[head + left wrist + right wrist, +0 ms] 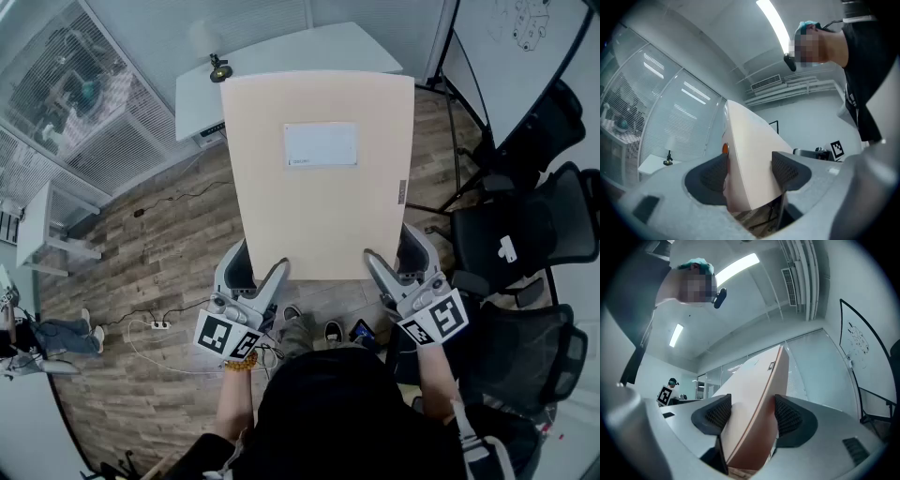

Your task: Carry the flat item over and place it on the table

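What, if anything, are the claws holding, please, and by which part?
The flat beige panel, by its near edge: left claw near its left corner, right claw near its right.

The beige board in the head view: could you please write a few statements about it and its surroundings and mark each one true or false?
1. The left gripper and the right gripper each clamp the near edge of the beige board. True.
2. The board lies flat on the white table. False: the grippers hold it up above the wooden floor, and the table is ahead of the person.
3. A white label sits on the board's upper face. True.
4. The black chairs stand at the person's left. False: they are at the right.
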A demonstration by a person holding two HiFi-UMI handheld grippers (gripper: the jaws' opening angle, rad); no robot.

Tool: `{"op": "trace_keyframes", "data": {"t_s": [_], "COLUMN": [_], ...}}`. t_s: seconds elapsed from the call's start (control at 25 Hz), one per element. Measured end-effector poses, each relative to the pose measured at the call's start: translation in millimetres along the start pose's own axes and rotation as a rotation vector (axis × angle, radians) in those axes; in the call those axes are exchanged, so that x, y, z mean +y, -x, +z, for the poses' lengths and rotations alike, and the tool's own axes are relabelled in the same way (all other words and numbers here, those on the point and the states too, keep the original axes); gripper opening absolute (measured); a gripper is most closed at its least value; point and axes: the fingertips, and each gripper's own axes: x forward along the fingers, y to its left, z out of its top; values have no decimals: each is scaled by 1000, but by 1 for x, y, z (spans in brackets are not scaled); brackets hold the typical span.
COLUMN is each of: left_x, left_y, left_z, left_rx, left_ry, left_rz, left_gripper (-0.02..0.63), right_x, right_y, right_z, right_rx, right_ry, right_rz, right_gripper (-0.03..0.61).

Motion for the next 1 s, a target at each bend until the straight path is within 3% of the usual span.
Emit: {"op": "trace_keyframes", "data": {"t_s": [0.48, 1.0], "left_x": [80, 228], "left_y": [-55, -135], "left_z": [-13, 8], "left_rx": [-51, -57], "left_ry": [71, 91], "left_rz": [-57, -111], "left_gripper": [307, 307], "right_x": [-40, -83], "right_y": [-76, -231], "right_z": [-12, -28], "right_rx": [15, 61], "right_ry": [26, 45], "right_rz": [-25, -98], "right_gripper": [276, 278]}}
